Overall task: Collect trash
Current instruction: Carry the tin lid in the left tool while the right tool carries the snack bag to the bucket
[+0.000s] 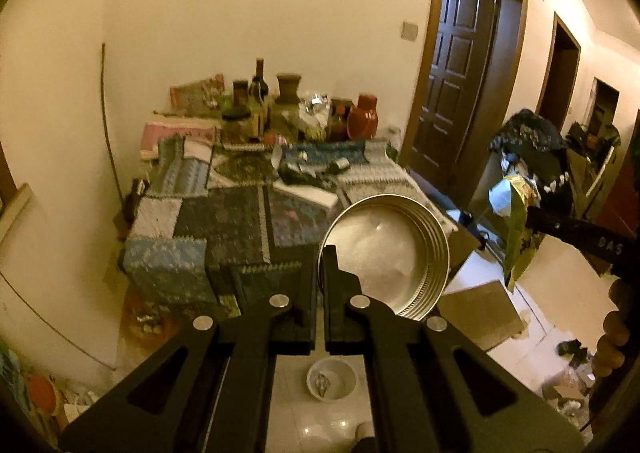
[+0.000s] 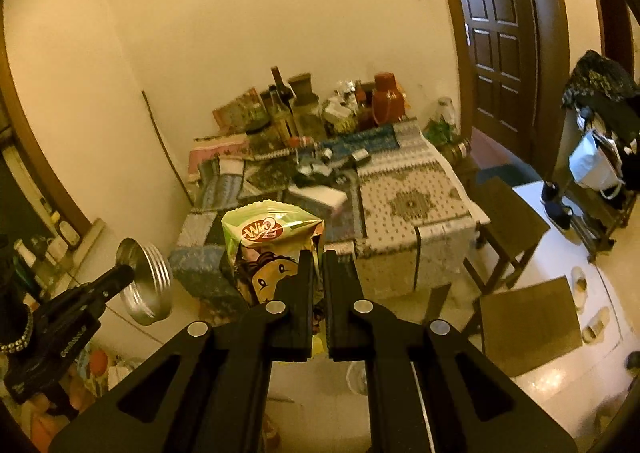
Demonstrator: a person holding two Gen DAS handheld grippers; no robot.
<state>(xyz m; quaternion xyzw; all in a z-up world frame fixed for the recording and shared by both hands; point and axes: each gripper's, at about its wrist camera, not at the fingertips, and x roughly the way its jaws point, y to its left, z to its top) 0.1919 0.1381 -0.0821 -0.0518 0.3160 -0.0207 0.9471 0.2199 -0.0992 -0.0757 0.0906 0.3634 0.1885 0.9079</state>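
My left gripper (image 1: 319, 253) is shut on the rim of a round silver metal lid (image 1: 388, 253), held in the air with its hollow side facing me. The same lid (image 2: 146, 281) shows at the left of the right wrist view, pinched by the left gripper (image 2: 130, 271). My right gripper (image 2: 318, 257) is shut on a green snack wrapper (image 2: 268, 241) with a cartoon face. That wrapper (image 1: 516, 229) hangs at the right of the left wrist view, under the right gripper's fingers (image 1: 538, 215). A hand (image 1: 614, 329) holds the right tool.
Ahead stands a table (image 2: 400, 205) under patchwork cloths, crowded at the back with bottles, jars and a red jug (image 2: 386, 101). A small white bowl (image 1: 331, 379) sits on the tiled floor below. Cardboard (image 2: 528, 329), a wooden stool (image 2: 508, 229) and a dark door (image 2: 496, 33) are to the right.
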